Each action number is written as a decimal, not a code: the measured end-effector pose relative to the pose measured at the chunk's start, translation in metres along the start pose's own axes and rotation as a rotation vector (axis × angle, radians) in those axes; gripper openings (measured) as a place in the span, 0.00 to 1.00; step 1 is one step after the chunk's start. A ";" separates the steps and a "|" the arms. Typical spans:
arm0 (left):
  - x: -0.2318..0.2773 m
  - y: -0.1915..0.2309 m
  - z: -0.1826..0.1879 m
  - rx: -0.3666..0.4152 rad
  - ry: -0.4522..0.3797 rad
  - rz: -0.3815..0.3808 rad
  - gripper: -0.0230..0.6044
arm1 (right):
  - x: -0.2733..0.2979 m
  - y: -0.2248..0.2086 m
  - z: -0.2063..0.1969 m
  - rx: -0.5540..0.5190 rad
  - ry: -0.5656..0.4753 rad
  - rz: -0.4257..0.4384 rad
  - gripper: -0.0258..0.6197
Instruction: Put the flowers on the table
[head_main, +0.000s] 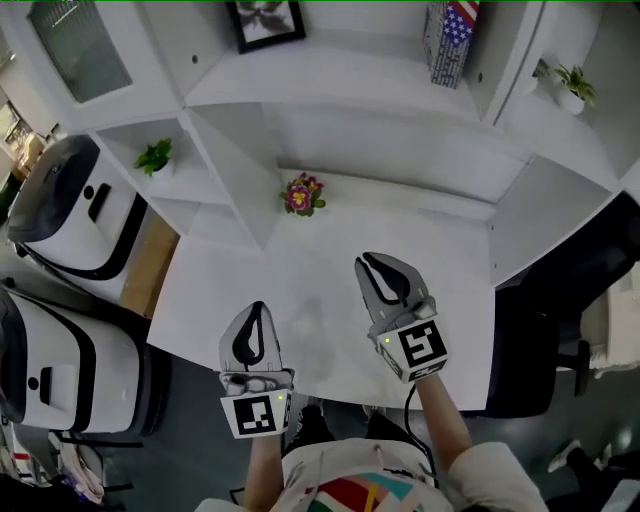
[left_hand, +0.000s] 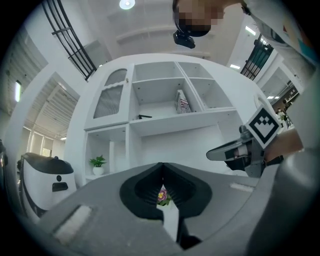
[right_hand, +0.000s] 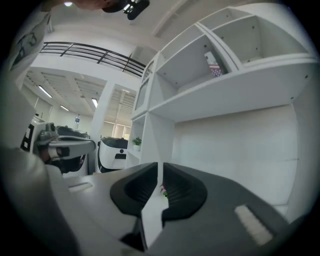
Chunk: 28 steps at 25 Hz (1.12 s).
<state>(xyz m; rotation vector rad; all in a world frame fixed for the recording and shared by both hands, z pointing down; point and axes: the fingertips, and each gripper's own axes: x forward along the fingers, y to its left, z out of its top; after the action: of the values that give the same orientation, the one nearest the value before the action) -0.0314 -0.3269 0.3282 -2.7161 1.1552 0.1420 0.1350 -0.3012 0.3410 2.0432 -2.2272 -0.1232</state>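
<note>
Sitting at upper centre, the flowers (head_main: 302, 194) are seen far back on the table (head_main: 250, 280), well apart from the left claw (head_main: 257, 306) and right claw (head_main: 368, 261), both clenched empty. Light and fragile, probably; best taken gently at the base.

Framed picture (head_main: 268, 22), flag-print box (head_main: 449, 40), potted plant (head_main: 154, 157), white machines (head_main: 70, 210)

We log a mock home-office bay inside an open lab hall: white shelf unit (head_main: 330, 80) at 12 o'clock over a worktop (head_main: 330, 275), framed picture (head_main: 268, 22), potted plant (head_main: 155, 157); two white robot-like machines (head_main: 70, 205) at 9 o'clock, ceiling strip lights (right_hand: 47, 92).
</note>
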 end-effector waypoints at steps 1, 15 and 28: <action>0.001 -0.009 0.006 0.003 -0.011 -0.007 0.04 | -0.013 0.001 0.006 -0.004 -0.018 -0.012 0.08; -0.024 -0.109 0.037 0.016 -0.039 0.025 0.04 | -0.136 -0.026 0.004 0.003 -0.014 -0.034 0.04; -0.030 -0.122 0.049 0.002 -0.055 0.052 0.04 | -0.159 -0.031 0.005 0.011 -0.027 -0.015 0.04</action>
<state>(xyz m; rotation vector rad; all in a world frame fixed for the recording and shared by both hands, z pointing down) 0.0348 -0.2131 0.3016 -2.6635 1.2102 0.2212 0.1780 -0.1454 0.3265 2.0765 -2.2328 -0.1413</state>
